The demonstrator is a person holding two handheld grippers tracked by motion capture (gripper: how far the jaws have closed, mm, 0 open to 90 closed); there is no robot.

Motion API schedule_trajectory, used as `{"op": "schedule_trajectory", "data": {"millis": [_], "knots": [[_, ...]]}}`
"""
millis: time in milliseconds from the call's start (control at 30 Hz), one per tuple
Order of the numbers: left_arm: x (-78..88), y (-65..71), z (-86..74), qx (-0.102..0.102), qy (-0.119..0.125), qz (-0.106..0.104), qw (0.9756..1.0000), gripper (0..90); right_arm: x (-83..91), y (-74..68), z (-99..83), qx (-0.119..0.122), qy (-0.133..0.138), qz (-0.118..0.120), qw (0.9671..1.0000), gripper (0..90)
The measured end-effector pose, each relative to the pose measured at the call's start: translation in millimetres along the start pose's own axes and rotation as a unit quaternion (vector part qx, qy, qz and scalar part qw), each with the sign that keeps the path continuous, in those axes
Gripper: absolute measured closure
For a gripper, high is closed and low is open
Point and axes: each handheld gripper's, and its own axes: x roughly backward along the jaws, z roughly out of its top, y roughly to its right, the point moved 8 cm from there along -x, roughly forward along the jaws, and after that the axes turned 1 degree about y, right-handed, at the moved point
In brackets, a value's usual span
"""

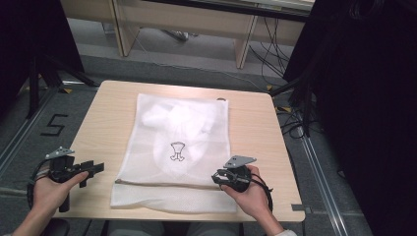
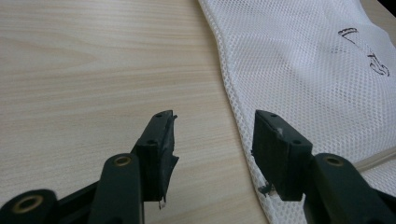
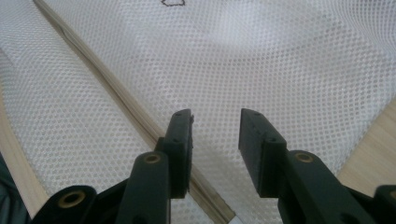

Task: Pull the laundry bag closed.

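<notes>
Lying flat in the middle of the worktop (image 1: pixel 103 113), the white mesh laundry bag (image 1: pixel 182 147) holds a pale bundle of cloth (image 1: pixel 177 123) in its far half, while its near edge reaches almost to the front of the worktop. A tan zipper band (image 3: pixel 116 98) runs across the bag near that edge. The left hand-held gripper (image 1: pixel 93 169) hovers just beside the bag's left side, jaws spread and empty, one jaw over bare wood and the other over the mesh edge. The right hand-held gripper (image 1: pixel 223 177) sits over the bag's near right corner, jaws likewise released, straddling mesh just beside the zipper band.

The main risk, as I judge it, is a poor pinch. The mesh is thin and lies flat, so a jaw closing from above may skate over it and catch nothing, or snag a single layer and drag the whole bag sideways. Pulling from one side alone could bunch the fabric or slide the bag toward the worktop's front edge. The small zipper pull cannot be made out, so aiming for it is uncertain.
</notes>
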Motion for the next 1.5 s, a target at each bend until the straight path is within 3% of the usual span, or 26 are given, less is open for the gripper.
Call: {"op": "schedule_trajectory", "data": {"millis": [67,100,233,367,500,867,967,1133,1167,1233,1367,1500], "knots": [[-0.4,0.1,0.0,-0.003,-0.002,0.001,1.0000,48.0,0.4,-3.0,2.6,0.011,-0.001,0.008,0.9999,67.0],[-0.8,0.0,0.0,-0.004,-0.002,0.001,1.0000,48.0,-1.8,-4.7,5.8,0.014,0.015,0.006,0.9998,67.4],[-2.1,-0.2,-0.2,-0.005,-0.006,0.003,1.0000,47.6,-6.3,-13.9,17.1,0.040,0.029,0.014,0.9987,69.5],[-2.6,0.2,-0.2,-0.005,-0.007,0.003,1.0000,47.3,-11.5,-24.4,20.2,0.059,0.013,0.034,0.9976,72.1],[-3.4,1.0,-0.1,-0.007,-0.006,0.004,0.9999,47.0,-15.4,-31.9,25.8,0.076,0.017,0.041,0.9961,74.2],[-4.1,1.0,0.0,-0.008,-0.006,0.004,0.9999,46.7,-32.6,-54.2,45.1,0.098,0.023,0.060,0.9931,77.3],[-3.8,1.3,0.1,-0.008,-0.006,0.002,1.0000,46.6,-40.9,-65.2,55.1,0.112,0.020,0.073,0.9908,79.9],[-3.7,1.1,0.1,-0.007,-0.006,0.002,1.0000,46.4,-50.0,-77.0,63.2,0.107,0.016,0.080,0.9908,81.6],[-3.9,1.2,0.0,-0.007,-0.005,0.002,1.0000,46.3,-52.6,-77.9,65.5,0.123,0.021,0.083,0.9886,81.6],[-3.9,1.3,-0.1,-0.007,-0.006,0.001,1.0000,46.3,-53.2,-80.5,65.6,0.112,0.015,0.083,0.9902,81.6],[-3.8,1.5,0.1,-0.007,-0.005,0.000,1.0000,46.1,-61.8,-88.5,70.8,0.127,0.010,0.095,0.9873,81.0],[-4.0,1.8,-0.2,-0.006,-0.006,0.000,1.0000,46.0,-69.3,-94.7,75.2,0.128,0.013,0.097,0.9869,80.0]]}}
